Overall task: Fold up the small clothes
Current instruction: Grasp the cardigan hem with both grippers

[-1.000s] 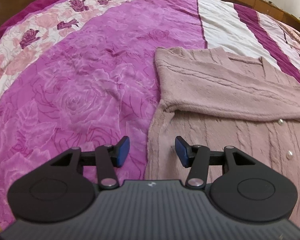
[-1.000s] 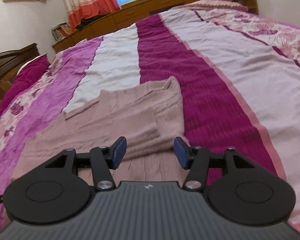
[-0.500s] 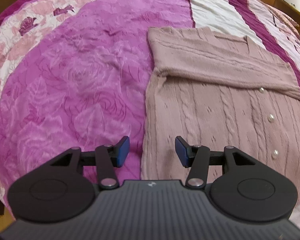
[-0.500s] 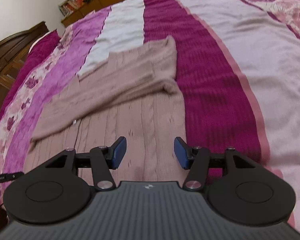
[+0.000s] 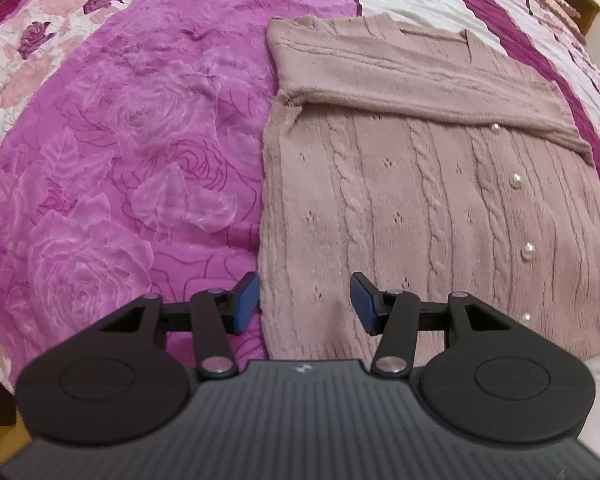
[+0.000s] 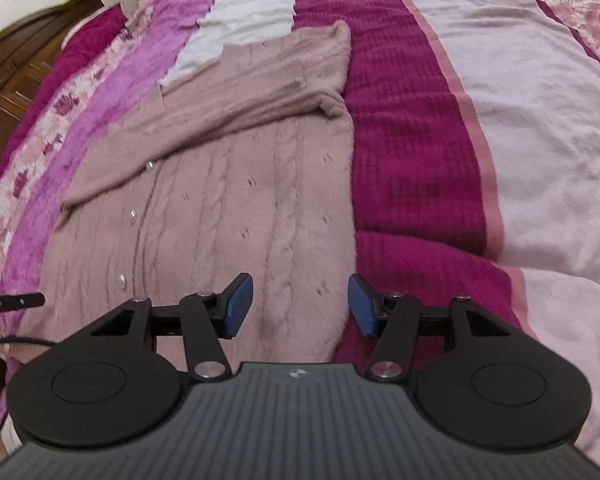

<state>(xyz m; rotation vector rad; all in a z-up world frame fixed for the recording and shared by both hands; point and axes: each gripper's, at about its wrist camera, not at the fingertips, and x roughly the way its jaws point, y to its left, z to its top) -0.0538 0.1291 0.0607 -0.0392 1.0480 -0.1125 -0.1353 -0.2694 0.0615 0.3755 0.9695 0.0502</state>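
Note:
A dusty-pink cable-knit cardigan [image 5: 412, 208] with pearl buttons lies flat on the bed, both sleeves folded across its chest. It also shows in the right wrist view [image 6: 236, 200]. My left gripper [image 5: 304, 302] is open and empty, above the cardigan's bottom left corner near the hem. My right gripper [image 6: 300, 304] is open and empty, above the bottom right corner, with its right finger over the bedspread.
The bedspread [image 5: 132, 140] has magenta rose, white and dark red stripes [image 6: 412, 128]. Wooden furniture [image 6: 20, 64] stands beyond the bed's left side. A black rod and a cable [image 6: 12, 304] show at the left edge of the right wrist view.
Both grippers have drawn back along the cardigan from the folded sleeves toward the hem and tilted down. Both stayed open and empty.

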